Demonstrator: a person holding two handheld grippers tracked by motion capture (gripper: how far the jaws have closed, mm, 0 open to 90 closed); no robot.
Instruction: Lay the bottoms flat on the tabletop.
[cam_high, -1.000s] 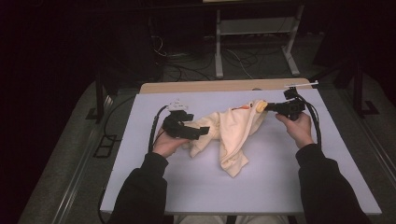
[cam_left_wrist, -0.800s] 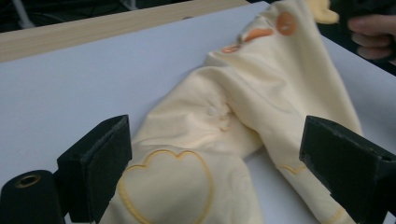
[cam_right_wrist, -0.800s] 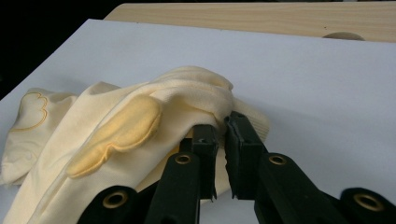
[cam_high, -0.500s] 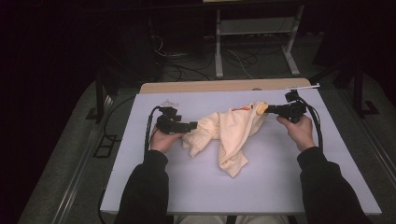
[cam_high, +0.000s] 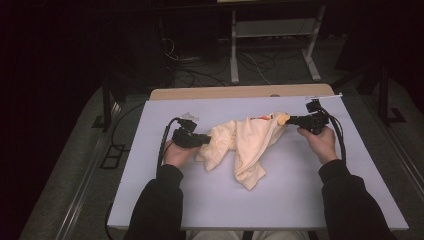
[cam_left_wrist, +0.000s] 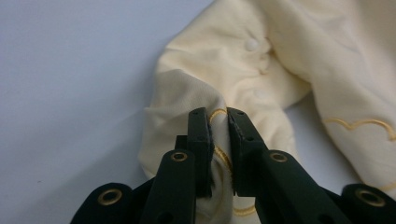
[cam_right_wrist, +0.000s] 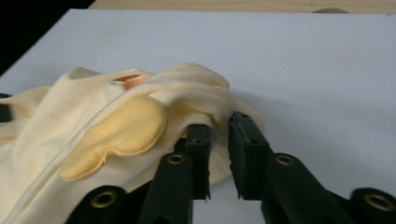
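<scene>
A cream garment (cam_high: 245, 142) with yellow scalloped trim lies crumpled across the middle of the white table (cam_high: 200, 200). My left gripper (cam_high: 206, 140) is at its left end. In the left gripper view the jaws (cam_left_wrist: 218, 114) have just been closing and now pinch a fold of the garment (cam_left_wrist: 224, 65) with its yellow-trimmed hem between the pads. My right gripper (cam_high: 290, 120) is at the garment's far right end. Its jaws (cam_right_wrist: 220, 122) have just been opening: a narrow gap shows between them, and the ribbed edge of the garment (cam_right_wrist: 116, 126) lies against the tips.
A wooden strip (cam_high: 240, 92) runs along the table's far edge. Beyond it, on the dark floor, stand a metal frame (cam_high: 272, 45) and loose cables (cam_high: 185, 57). A cable (cam_high: 162, 145) trails from each gripper across the table.
My left gripper has sunk to the table at the garment's left end and shut on a fold of it. The right hand has stayed in place, its jaws now slightly apart.
</scene>
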